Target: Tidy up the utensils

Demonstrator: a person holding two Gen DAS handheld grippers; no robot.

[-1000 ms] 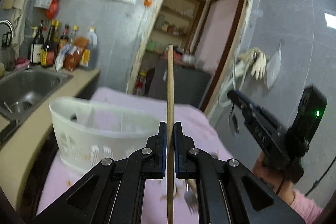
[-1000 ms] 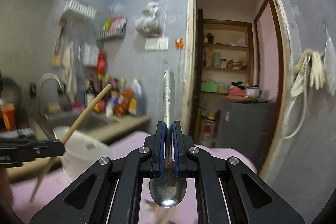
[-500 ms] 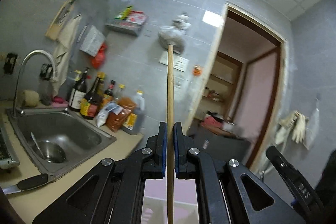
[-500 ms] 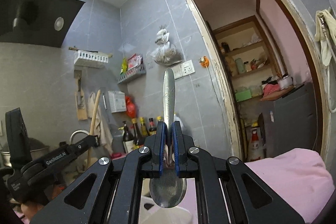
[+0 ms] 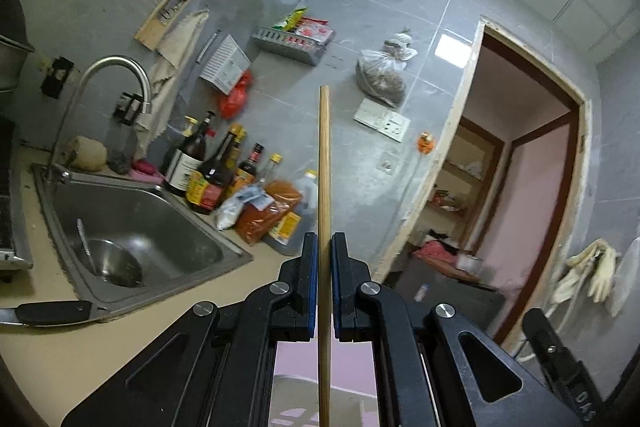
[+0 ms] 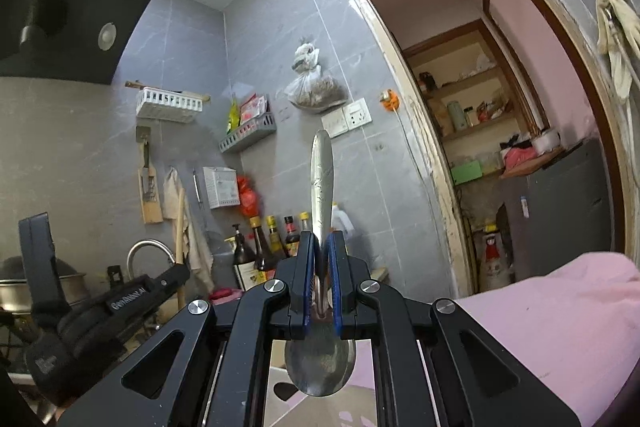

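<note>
**Two utensils held, both grippers raised**

Left gripper [image 5: 324, 287]: jaws clamped on a wooden chopstick [image 5: 324, 187], which stands upright between the fingers. Right gripper [image 6: 322, 283]: jaws clamped on the neck of a metal spoon [image 6: 322, 187], handle up, bowl near the camera. Sink [image 5: 132, 227] far left; pink cloth [image 6: 540, 315] near right.

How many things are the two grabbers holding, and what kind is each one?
Chopstick, in the left gripper: 1
Spoon, in the right gripper: 1
Total: 2
</note>
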